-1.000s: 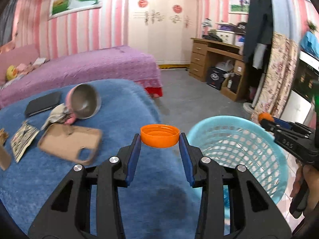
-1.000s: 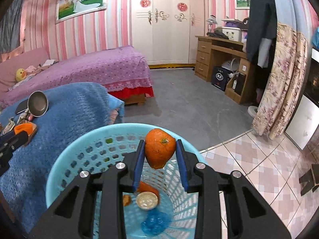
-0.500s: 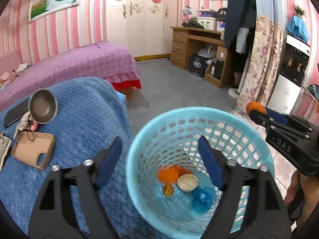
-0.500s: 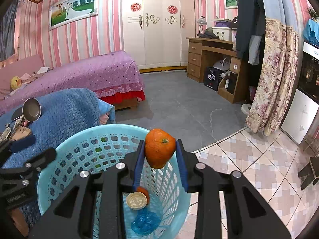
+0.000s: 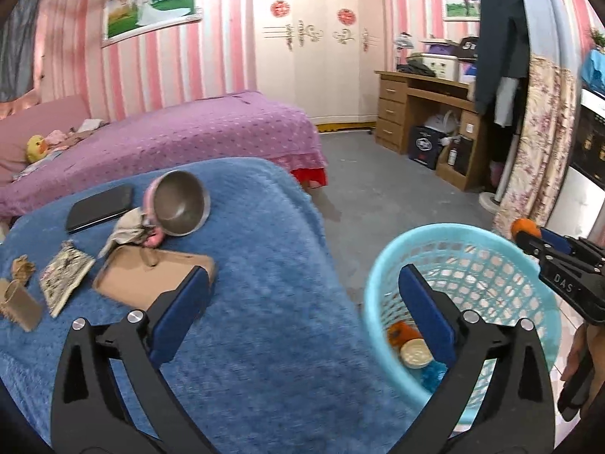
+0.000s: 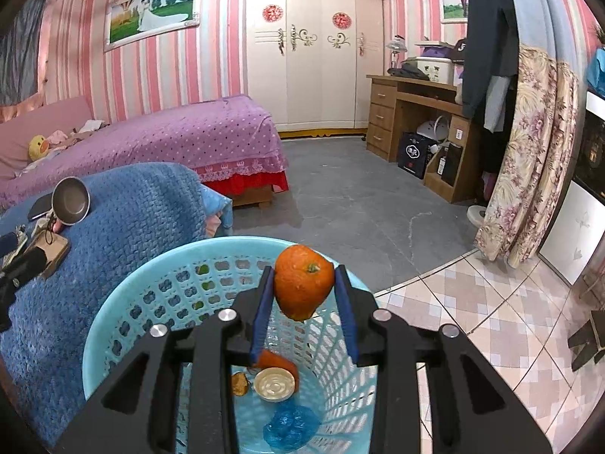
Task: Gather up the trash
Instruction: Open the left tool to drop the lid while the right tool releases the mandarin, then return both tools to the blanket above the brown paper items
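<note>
Left claw (image 5: 300, 304) spread wide, nothing between the blue pads (image 5: 177, 319); a second ago it was clamped on an orange cap, half a second ago it hung open right over the basket, now it sits over the blue blanket (image 5: 264, 249) at the table's edge with the right pad overlapping the basket rim. Right claw (image 6: 302, 302) narrow, pinching the orange peel (image 6: 301, 287) above the light-blue basket (image 6: 124, 302), same grip and same spot as in both earlier frames; from the left wrist view that claw shows at the basket's far right rim (image 5: 472, 234) with the peel at its tip. Basket bottom holds an orange cap (image 6: 280, 361), a round off-white lid (image 6: 274, 384) touching it, a small brownish scrap (image 6: 239, 384) just beside and a crumpled blue wrapper (image 6: 291, 425) nearer the camera. Basket stands on the floor right against the table. On the blanket, left of the left claw: tan phone case (image 5: 151, 280) partly behind the left pad, metal bowl (image 5: 181, 204) tipped on its side, a cloth bundle (image 5: 128, 229) touching it, a dark flat phone (image 5: 100, 212) behind, a patterned packet (image 5: 64, 280) and brown paper bits (image 5: 19, 302) at the far left. Purple bed (image 5: 170, 140) behind the table, unchanged.
</note>
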`<state>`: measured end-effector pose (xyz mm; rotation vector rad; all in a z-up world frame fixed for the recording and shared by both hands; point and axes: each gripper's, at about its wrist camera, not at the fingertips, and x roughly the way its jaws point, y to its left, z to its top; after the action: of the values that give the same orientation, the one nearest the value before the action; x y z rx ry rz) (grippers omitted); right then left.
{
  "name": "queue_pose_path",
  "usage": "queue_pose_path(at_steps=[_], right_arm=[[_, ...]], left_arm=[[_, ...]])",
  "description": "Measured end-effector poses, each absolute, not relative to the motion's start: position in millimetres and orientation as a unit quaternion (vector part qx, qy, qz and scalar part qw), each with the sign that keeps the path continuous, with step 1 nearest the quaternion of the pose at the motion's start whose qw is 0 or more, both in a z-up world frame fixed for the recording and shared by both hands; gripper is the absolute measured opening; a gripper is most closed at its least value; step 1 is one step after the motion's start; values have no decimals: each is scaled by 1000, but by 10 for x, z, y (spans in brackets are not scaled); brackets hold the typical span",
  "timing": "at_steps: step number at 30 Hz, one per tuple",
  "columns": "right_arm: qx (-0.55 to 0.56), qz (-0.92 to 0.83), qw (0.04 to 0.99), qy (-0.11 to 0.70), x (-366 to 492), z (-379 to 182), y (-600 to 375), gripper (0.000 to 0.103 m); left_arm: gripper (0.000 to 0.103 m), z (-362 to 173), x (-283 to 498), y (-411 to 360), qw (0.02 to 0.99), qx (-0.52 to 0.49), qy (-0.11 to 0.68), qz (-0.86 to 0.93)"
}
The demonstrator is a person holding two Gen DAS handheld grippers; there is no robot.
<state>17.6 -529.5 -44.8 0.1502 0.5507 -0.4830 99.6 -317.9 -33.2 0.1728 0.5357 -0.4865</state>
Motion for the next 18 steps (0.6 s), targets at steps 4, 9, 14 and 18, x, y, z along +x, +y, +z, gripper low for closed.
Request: queue_pose_path(at_steps=[4, 9, 14, 18], right_arm=[[72, -249, 931, 255, 149, -398, -5254, 78], [91, -269, 929, 235, 89, -294, -5210, 95], [90, -267, 932, 226, 146, -218, -5021, 97], [84, -252, 937, 227, 261, -162, -4772, 97]], left_arm=[[97, -326, 1012, -2992, 937, 85, 260, -219], [97, -272, 1041, -2704, 940, 69, 264, -206], [97, -147, 1047, -2316, 948, 71, 253, -179], [97, -72, 1095, -1966, 952, 67, 255, -155]])
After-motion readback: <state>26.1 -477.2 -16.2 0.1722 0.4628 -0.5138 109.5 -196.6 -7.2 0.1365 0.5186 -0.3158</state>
